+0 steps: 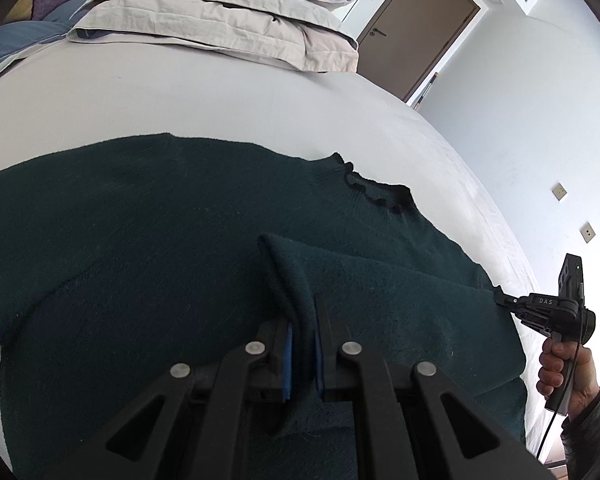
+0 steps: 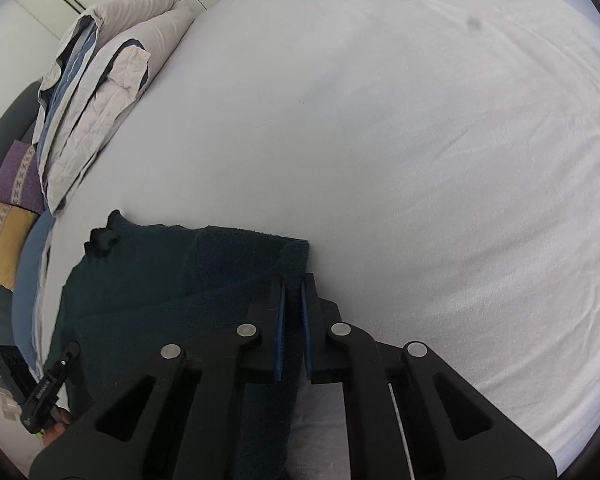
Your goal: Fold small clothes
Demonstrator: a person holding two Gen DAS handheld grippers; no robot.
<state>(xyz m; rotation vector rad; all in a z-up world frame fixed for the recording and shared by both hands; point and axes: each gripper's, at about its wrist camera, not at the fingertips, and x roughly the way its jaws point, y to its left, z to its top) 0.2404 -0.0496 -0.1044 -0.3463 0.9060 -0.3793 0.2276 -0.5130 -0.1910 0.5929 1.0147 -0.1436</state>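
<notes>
White bedsheet (image 2: pixel 380 140) covers a wide bed, w/ lots of bare room beyond the dark green sweater (image 1: pixel 140 248), which lies flat across the near part. Sweater's frilled collar (image 1: pixel 376 192) faces the folded duvet (image 1: pixel 228 20) at the headboard end; its far edge sits well short of the duvet. Left gripper (image 1: pixel 302 320) points steeply down, jaws clenched on a raised fold of sweater fabric. Right gripper (image 2: pixel 294 300) also tilts down at the sweater's edge nearest the open sheet, jaws clamped on the folded-over corner; a hand (image 1: pixel 560 364) grips its handle. Brown door (image 1: pixel 416 28) and pale wall (image 1: pixel 520 120) stand past the bed; purple and yellow cushions (image 2: pixel 8 200) by the duvet.
</notes>
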